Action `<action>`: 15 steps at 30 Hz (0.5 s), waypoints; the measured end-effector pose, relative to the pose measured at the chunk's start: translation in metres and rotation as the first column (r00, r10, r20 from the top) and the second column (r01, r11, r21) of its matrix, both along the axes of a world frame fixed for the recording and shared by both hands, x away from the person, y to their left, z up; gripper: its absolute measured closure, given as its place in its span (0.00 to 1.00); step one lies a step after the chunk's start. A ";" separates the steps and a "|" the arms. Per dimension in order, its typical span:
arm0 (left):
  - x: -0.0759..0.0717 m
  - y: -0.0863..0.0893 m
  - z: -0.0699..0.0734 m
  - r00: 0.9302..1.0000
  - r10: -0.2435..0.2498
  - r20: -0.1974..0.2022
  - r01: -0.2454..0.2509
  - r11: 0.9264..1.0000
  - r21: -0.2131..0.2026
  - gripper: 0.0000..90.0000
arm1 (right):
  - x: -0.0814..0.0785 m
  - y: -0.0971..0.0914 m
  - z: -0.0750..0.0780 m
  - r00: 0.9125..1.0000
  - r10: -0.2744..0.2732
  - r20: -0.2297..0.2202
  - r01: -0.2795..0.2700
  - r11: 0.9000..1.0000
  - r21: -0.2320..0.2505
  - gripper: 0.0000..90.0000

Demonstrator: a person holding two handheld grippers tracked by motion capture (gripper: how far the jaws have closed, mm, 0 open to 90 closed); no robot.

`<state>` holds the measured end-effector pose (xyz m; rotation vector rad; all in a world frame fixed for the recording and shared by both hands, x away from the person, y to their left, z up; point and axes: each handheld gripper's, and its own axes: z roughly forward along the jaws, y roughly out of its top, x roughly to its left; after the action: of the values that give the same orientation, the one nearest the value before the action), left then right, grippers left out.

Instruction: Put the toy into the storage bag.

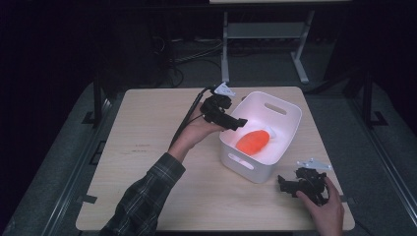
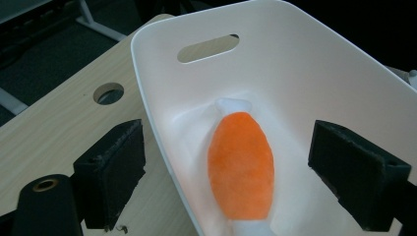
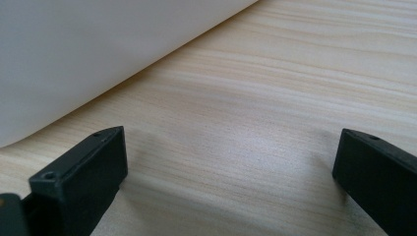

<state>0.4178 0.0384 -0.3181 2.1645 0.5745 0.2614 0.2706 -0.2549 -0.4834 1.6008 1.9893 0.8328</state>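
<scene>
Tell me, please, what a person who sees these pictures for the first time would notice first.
The eye goes first to the orange pouch, lying inside the white tub on the right half of the table. Next comes the left gripper, open and held at the tub's left rim, pointing in toward the pouch. The right gripper is open too, low over the table near the tub's front corner.

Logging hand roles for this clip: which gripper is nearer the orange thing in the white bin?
Left. The left gripper hangs open at the white bin's rim, beside the orange thing. The right gripper sits open outside the bin, low over the table.
</scene>
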 end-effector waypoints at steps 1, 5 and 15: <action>-0.001 0.002 0.000 1.000 0.002 0.001 -0.002 1.000 -0.001 0.15 | 0.000 0.000 0.000 1.000 0.000 0.000 0.000 1.000 0.000 0.00; -0.003 0.009 0.000 1.000 0.006 0.000 -0.006 1.000 -0.010 0.15 | 0.000 0.000 0.000 1.000 0.000 0.000 0.000 1.000 0.000 0.00; -0.008 0.029 -0.003 1.000 0.021 -0.022 -0.021 0.999 -0.028 0.14 | 0.000 0.000 0.000 1.000 0.000 0.000 0.000 1.000 0.000 0.00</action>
<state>0.4100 0.0672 -0.3209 2.1369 0.6100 0.2399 0.2706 -0.2549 -0.4833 1.6008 1.9891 0.8330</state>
